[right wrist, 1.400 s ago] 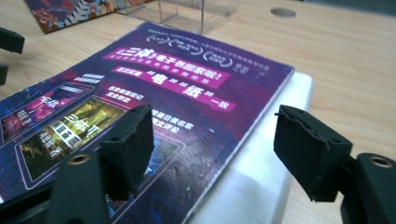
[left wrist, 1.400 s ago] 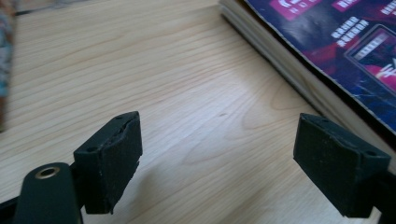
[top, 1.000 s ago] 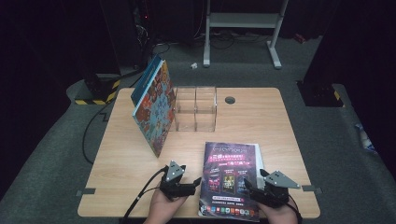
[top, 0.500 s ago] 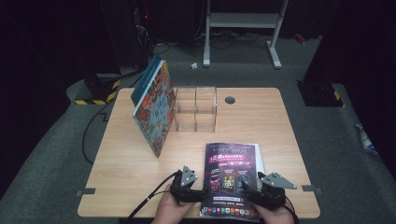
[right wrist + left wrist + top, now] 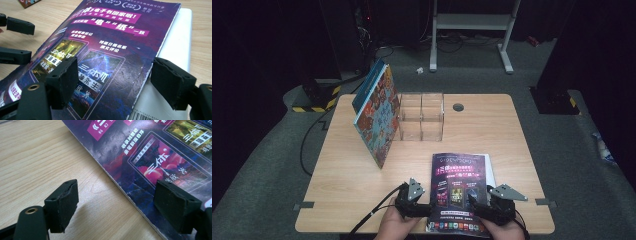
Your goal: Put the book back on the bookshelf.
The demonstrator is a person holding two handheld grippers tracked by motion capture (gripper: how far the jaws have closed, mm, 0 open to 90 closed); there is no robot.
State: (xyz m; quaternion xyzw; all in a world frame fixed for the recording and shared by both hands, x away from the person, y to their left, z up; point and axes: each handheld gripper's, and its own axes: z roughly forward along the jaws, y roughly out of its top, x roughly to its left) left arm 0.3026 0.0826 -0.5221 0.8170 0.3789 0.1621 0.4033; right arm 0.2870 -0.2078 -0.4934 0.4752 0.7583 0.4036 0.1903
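The purple book (image 5: 460, 192), long axis running away from the person, was flanked by spread left gripper (image 5: 422, 206) and just-widened, empty right gripper (image 5: 479, 207)

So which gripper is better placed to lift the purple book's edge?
Probably the left gripper: its open jaws straddle the purple book's free left edge over bare table. The right gripper, open, straddles the edge above a white sheet.

The purple book (image 5: 459, 192) lies flat at the table's (image 5: 342, 200) near edge. Bare wood runs along the left and right edges. Near the far edge, a clear box (image 5: 422, 116) and leaning picture books (image 5: 378, 116) block the way.
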